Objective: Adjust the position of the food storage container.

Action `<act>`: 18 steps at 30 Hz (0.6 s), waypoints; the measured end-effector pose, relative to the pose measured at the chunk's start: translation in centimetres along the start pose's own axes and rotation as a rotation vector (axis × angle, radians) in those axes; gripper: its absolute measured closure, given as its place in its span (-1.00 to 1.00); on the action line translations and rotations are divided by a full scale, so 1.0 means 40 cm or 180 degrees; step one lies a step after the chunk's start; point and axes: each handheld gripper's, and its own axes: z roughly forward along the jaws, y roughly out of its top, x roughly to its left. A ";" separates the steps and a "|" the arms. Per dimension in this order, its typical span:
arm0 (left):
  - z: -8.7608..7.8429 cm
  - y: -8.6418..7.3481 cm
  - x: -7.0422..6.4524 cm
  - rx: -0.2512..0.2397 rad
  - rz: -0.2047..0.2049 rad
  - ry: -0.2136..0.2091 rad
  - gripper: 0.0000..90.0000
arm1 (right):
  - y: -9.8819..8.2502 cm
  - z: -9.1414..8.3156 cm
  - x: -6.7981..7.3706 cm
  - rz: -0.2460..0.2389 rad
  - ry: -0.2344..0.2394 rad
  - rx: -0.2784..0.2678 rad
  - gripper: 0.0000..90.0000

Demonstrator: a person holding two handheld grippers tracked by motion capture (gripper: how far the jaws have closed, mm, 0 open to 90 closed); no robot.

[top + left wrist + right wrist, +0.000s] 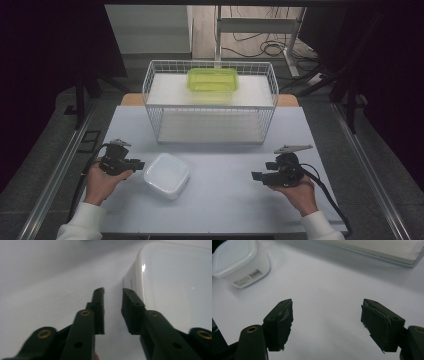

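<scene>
A white lidded square container (166,175) sits on the pale table (230,200) near the front left. My left gripper (141,164) lies just left of it, pointing at its side. In the left gripper view the jaws (113,291) stand close together with a narrow gap and nothing between them, and the container (175,285) lies just outside the right jaw. My right gripper (256,176) rests at the front right, pointing left. Its jaws (328,302) stand wide apart over bare table, with the container (237,260) farther off.
A white wire basket (150,105) stands at the back middle of the table, with a green translucent lidded box (212,79) on its upper shelf. The basket's flat base (374,248) shows ahead of my right gripper. Cables and metal stands lie on the floor behind.
</scene>
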 end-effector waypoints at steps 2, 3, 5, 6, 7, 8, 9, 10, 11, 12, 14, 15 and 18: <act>0.000 -0.002 0.000 0.0021 0.0005 -0.0022 0.79 | 0.000 -0.001 0.000 0.0010 0.0000 -0.0009 -0.43; -0.001 -0.003 0.001 0.0026 0.0001 -0.0036 0.83 | 0.000 -0.002 0.000 0.0016 -0.0002 -0.0010 -0.43; -0.004 -0.006 0.004 0.0057 0.0000 -0.0070 0.92 | 0.000 -0.002 -0.001 0.0024 -0.0010 -0.0011 -0.43; -0.002 -0.008 0.004 0.0057 -0.0026 -0.0082 0.96 | 0.000 -0.001 -0.001 0.0027 -0.0012 -0.0013 -0.43; -0.001 -0.009 0.005 0.0083 -0.0026 -0.0090 0.98 | 0.000 0.000 -0.001 0.0027 -0.0014 -0.0006 -0.43; 0.000 -0.009 0.006 0.0112 -0.0005 -0.0106 1.00 | 0.000 0.000 -0.001 0.0023 -0.0016 0.0001 -0.43; 0.002 -0.010 0.005 0.0128 -0.0004 -0.0123 1.00 | 0.000 0.001 -0.001 0.0020 -0.0019 0.0007 -0.43; 0.005 -0.010 0.004 0.0145 -0.0002 -0.0135 1.00 | 0.000 0.002 -0.001 0.0022 -0.0019 0.0009 -0.43; 0.008 -0.010 -0.001 0.0138 -0.0038 -0.0152 1.00 | 0.000 0.002 -0.001 0.0024 -0.0016 0.0013 -0.43; 0.007 -0.010 0.000 0.0185 0.0012 -0.0175 1.00 | 0.000 0.002 -0.001 0.0027 -0.0017 0.0012 -0.43; 0.007 -0.011 -0.008 0.0175 -0.0006 -0.0191 1.00 | 0.000 0.003 -0.001 0.0032 -0.0018 0.0015 -0.43; 0.005 -0.011 -0.011 0.0182 0.0002 -0.0216 1.00 | 0.000 0.003 -0.001 0.0032 -0.0020 0.0016 -0.43; 0.006 -0.011 -0.020 0.0160 -0.0006 -0.0210 1.00 | 0.000 0.004 -0.001 0.0037 -0.0021 0.0015 -0.42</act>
